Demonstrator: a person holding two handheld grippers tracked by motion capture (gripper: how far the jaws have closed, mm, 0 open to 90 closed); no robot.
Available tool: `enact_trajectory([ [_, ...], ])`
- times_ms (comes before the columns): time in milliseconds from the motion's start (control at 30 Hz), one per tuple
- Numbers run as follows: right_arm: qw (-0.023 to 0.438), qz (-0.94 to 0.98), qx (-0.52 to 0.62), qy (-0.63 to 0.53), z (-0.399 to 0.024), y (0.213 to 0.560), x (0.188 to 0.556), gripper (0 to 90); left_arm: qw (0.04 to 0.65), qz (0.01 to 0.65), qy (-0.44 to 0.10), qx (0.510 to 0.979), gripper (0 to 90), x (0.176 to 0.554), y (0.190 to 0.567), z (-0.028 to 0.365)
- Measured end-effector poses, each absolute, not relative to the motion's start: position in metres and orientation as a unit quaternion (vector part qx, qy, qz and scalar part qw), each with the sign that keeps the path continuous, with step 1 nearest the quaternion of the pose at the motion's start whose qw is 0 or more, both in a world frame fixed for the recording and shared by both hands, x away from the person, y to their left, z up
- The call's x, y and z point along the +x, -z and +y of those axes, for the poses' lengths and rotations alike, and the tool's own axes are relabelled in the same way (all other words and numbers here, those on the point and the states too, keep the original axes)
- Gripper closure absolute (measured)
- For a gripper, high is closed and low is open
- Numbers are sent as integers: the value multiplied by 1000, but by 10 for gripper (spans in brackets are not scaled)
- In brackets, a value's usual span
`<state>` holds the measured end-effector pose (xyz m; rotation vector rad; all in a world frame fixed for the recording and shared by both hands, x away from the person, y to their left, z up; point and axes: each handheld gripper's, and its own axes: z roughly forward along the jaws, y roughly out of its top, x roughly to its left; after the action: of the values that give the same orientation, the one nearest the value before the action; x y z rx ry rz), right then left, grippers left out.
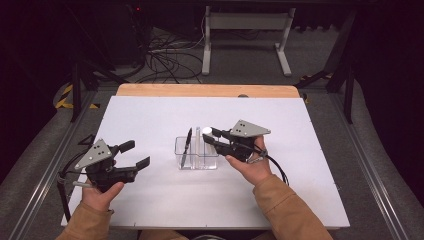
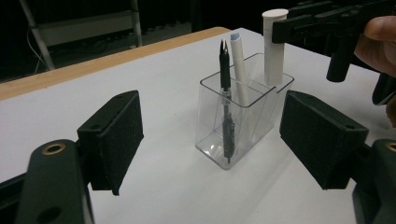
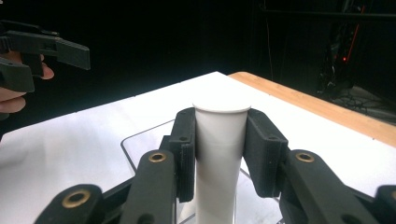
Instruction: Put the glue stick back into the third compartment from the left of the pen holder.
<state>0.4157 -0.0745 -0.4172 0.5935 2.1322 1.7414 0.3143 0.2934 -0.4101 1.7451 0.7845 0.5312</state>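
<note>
A clear plastic holder (image 1: pixel 210 162) (image 2: pixel 208 116) with compartments stands mid-table. An upright black pen (image 1: pixel 187 145) (image 2: pixel 225 70) and a slimmer white pen (image 2: pixel 239 70) lean in it. At its far end a white cylinder (image 1: pixel 205 131) (image 2: pixel 274 46) (image 3: pixel 219 158) stands upright in a compartment. My right gripper (image 1: pixel 209 136) (image 3: pixel 219 140) is shut on the cylinder just under its flat top. My left gripper (image 1: pixel 138 154) (image 2: pixel 215 144) hovers open to the left of the holder, apart from it, with nothing between its pads.
The white tabletop (image 1: pixel 150 115) has bare room on all sides of the holder. A wooden strip (image 1: pixel 207 90) runs along its far edge. Beyond it on the floor are a white table frame (image 1: pixel 245 40) and loose cables (image 1: pixel 165 60).
</note>
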Motion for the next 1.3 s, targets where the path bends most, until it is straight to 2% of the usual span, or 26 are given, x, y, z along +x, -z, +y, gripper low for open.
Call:
enact_trajectory([
  [1067, 144, 760, 253, -581, -77, 440, 414, 665, 546, 331, -221, 737, 220, 315, 411, 293],
  [1133, 141, 763, 252, -579, -77, 438, 414, 608, 547, 331, -222, 736, 220, 315, 411, 293],
  [1200, 144, 757, 244, -588, -77, 437, 414, 506, 547, 331, -222, 736, 220, 315, 411, 293],
  [1300, 151, 755, 238, -592, -78, 432, 414, 441, 547, 332, -221, 736, 220, 315, 411, 293],
])
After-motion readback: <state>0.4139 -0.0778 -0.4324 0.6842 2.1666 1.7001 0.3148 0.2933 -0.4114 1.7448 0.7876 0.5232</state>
